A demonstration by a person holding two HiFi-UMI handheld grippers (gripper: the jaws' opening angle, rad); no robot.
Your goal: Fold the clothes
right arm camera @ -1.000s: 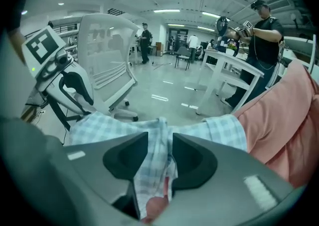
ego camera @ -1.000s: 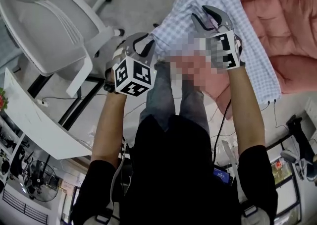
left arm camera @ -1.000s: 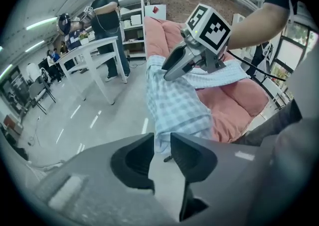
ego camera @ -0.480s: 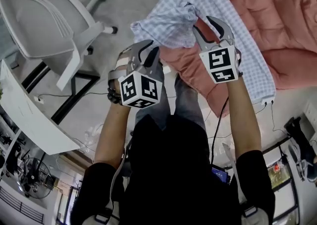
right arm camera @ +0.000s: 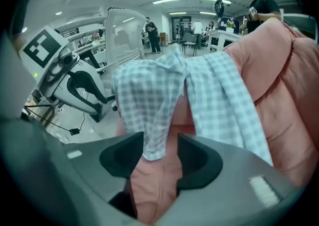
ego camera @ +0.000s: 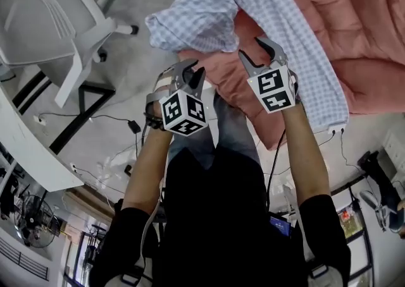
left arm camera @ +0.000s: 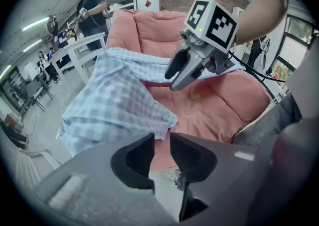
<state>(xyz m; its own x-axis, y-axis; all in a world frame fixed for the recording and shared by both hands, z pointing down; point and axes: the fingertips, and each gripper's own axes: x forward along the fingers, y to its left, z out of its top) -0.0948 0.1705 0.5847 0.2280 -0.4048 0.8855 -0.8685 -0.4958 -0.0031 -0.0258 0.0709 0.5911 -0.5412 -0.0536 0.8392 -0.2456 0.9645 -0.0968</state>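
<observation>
The left gripper [left arm camera: 162,139] is released: its jaws stand only a little apart with nothing in the gap, just short of the shirt [left arm camera: 119,105]. The right gripper [right arm camera: 167,143] is released too. Its jaws have just been opening, and the hem of the shirt hangs in line with the gap, but the pads do not press on it. So nothing holds the shirt at this moment. It lies draped over the near edge of the cushion [ego camera: 373,33], with one bunched part hanging past the left edge above the floor [ego camera: 136,52]. I think the main risk is that this loose part pulls the rest down and the shirt slides off the edge to the floor. A second risk is a bad grip. The narrow left jaws may push the cloth away and not take it, or the right jaws may close on the cushion cover together with the hem, and then the fold would come out crooked.
</observation>
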